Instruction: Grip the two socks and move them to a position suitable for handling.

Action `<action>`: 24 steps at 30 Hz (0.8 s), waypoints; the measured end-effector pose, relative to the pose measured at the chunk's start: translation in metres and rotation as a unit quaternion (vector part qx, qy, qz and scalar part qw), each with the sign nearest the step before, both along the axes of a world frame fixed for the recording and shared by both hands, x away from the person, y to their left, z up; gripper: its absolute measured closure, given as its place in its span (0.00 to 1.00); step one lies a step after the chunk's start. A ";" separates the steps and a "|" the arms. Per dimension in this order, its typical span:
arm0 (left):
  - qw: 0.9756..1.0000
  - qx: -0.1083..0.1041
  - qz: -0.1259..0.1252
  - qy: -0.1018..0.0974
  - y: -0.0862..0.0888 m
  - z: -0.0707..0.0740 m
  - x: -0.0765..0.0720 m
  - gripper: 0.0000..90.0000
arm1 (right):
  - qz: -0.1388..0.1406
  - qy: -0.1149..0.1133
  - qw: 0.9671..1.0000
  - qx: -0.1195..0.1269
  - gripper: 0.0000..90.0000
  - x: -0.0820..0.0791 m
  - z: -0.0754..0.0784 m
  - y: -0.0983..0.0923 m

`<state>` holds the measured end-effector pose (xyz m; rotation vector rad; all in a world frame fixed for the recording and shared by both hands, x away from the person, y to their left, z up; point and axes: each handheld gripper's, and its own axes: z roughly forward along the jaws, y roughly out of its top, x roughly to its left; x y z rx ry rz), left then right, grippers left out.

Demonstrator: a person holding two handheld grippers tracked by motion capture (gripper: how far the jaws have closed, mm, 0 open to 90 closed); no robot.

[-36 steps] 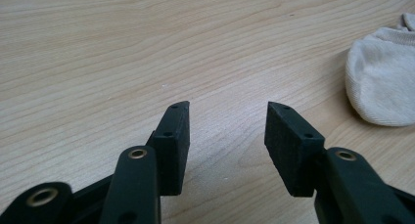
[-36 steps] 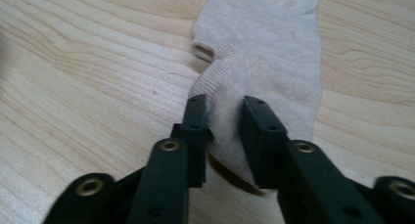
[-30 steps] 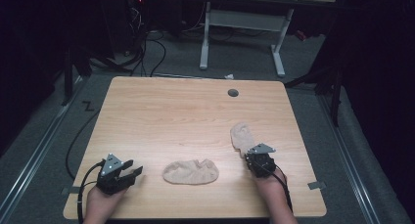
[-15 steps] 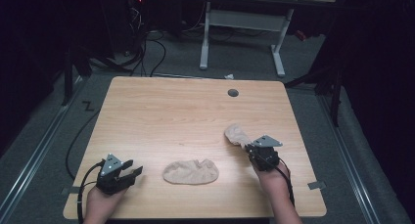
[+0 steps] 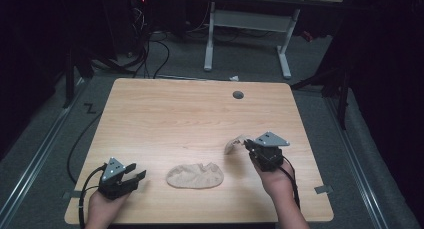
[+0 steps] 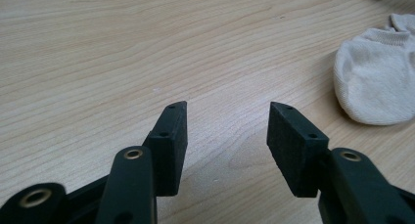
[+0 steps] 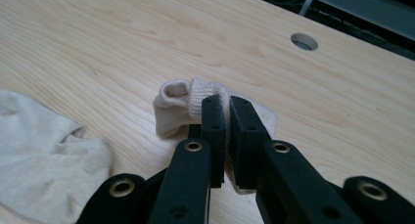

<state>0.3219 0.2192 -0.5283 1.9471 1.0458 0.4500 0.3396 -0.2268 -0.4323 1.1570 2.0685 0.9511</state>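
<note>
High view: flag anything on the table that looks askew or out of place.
Nothing is spilled or damaged. One beige sock lies flat on the table. The other sock hangs crumpled, its cuff pinched by the right gripper. The left gripper is open, with nothing between its jaws.

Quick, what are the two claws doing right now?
Left gripper: open, holding nothing.
Right gripper: shut on a beige sock, pinching its cuff.

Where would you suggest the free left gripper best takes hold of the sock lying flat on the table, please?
Probably at the rounded end of the flat sock nearest the open left gripper, coming in low from that side; it lies limp and flat.
</note>
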 end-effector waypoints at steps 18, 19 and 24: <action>1.000 -0.003 -0.007 0.001 -0.002 -0.001 0.000 0.56 | 0.093 -0.014 0.995 0.041 0.95 -0.030 0.019 0.054; 1.000 -0.004 -0.007 0.001 -0.002 -0.001 0.000 0.56 | 0.101 -0.008 0.994 0.047 0.95 -0.031 0.017 0.058; 1.000 -0.005 -0.007 -0.001 -0.001 0.000 -0.001 0.56 | 0.107 0.012 0.993 0.049 0.95 -0.025 0.002 0.066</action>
